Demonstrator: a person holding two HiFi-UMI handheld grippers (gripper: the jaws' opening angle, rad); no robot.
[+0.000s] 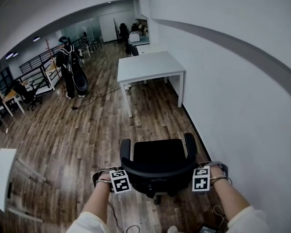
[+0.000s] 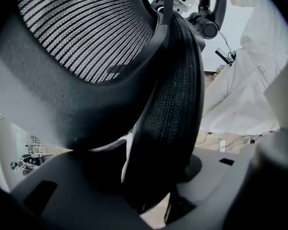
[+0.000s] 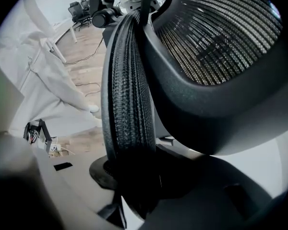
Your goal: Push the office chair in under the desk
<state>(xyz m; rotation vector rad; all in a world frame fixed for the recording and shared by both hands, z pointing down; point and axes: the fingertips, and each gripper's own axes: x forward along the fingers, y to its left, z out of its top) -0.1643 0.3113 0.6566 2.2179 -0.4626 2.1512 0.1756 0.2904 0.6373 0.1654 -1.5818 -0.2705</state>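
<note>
Gripping now: the left gripper and the right gripper each point steeply down onto the top of the backrest of the office chair, one at each upper corner.
Left gripper: in its own view the jaws stand at a middling width with the backrest's padded rim between them, closed on it.
Right gripper: its view shows the same, the jaws clamped at a middling width on the rim.
Chair's place: on the wooden floor, near the wall on the right, seat turned away from the person and toward the desk.
Desk's place: further along the same wall, well apart from the chair, with bare floor between them.
Progress: the hold looks set, but the chair is not yet near the desk, let alone under it.
Risk, steering: with the wall so near, an uneven push from the two hands would probably swing the chair on its wheels into it.
Risk, grip: both holds are high on a springy rim, so a hard shove may tip the backrest or let the jaws slide off.
Risk, arrival: the armrests may knock the desk's edge or a leg if the chair comes in off-centre.
Risk, floor: a dark cable lies near the desk's left side and could snag a wheel.
Bystander: a person stands far off to the left, clear of the path.
</note>
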